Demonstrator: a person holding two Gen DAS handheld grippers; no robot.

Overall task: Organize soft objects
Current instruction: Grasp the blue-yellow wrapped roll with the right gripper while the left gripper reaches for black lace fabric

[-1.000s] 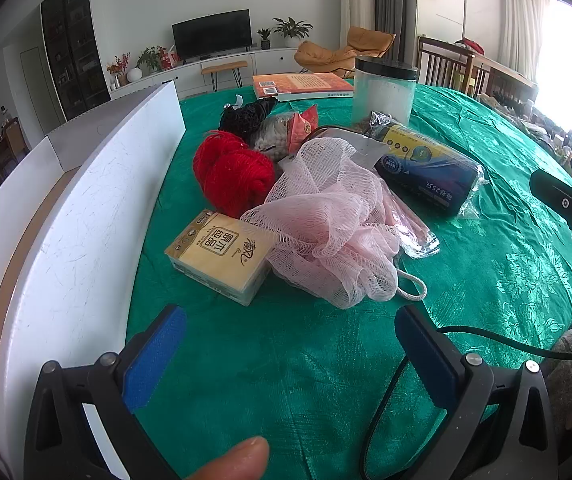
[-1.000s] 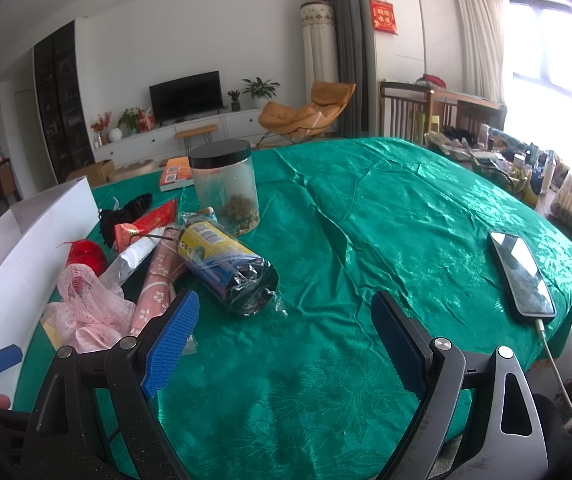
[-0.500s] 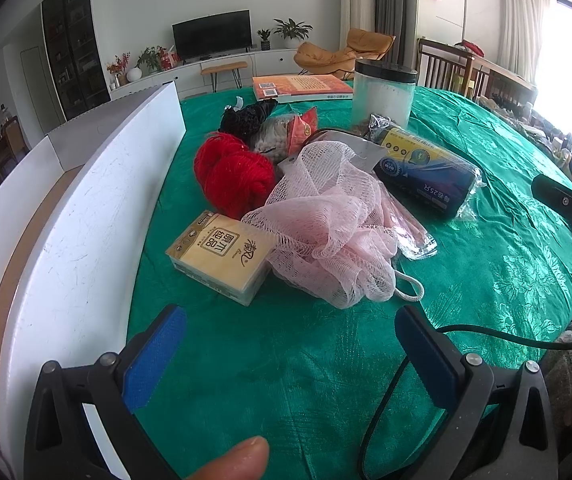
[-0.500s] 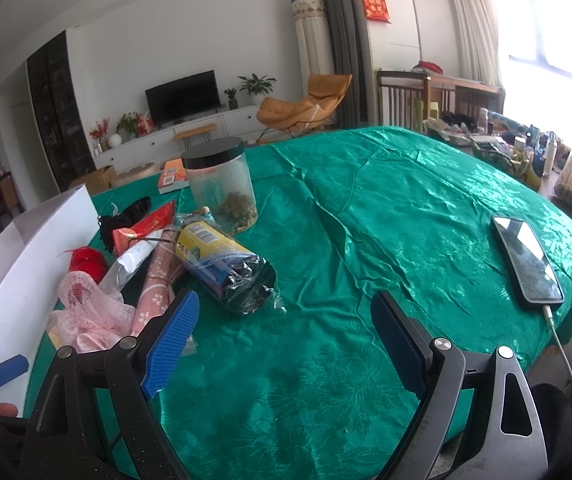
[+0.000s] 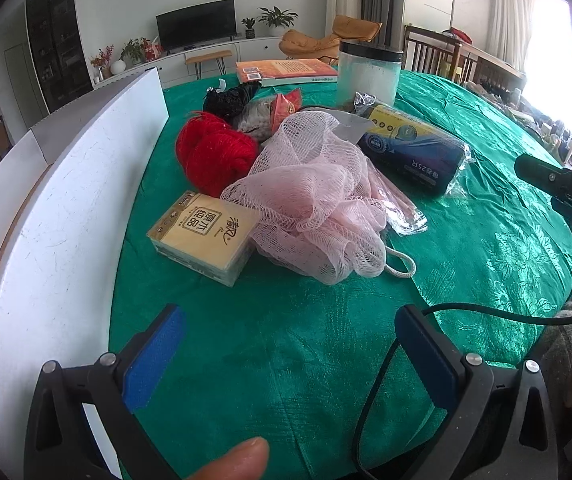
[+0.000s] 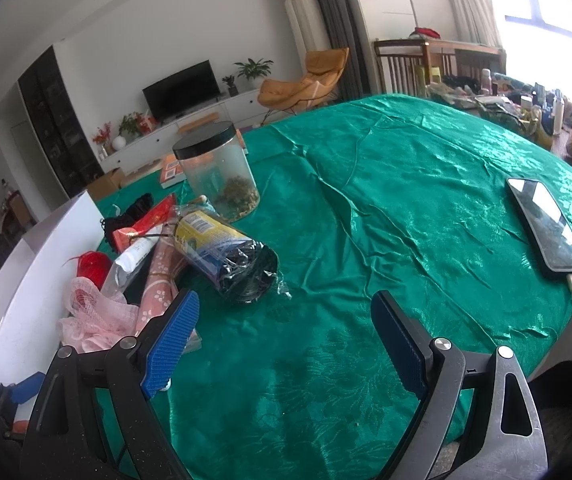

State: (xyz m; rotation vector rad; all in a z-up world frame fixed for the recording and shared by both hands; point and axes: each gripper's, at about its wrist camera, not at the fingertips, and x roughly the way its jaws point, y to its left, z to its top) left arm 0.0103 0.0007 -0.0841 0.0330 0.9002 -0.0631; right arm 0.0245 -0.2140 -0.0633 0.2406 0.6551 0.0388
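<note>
right gripper (image 6: 281, 340) has tipped up slightly since earlier frame; left gripper (image 5: 290, 344) barely shifted. both sets of jaws apart, empty, hovering over green cloth (image 5: 326, 340). step: approach, nothing picked yet. soft things lie ahead of left gripper: pink mesh (image 5: 310, 204), tissue pack (image 5: 201, 236) just left of it, red yarn (image 5: 213, 152) beyond. white box (image 5: 45, 216) at left. next: likely advance, close on mesh gently.

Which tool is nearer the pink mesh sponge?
Left. The left tool faces the sponge just ahead; the right tool sits farther off, sponge to its left.
</note>
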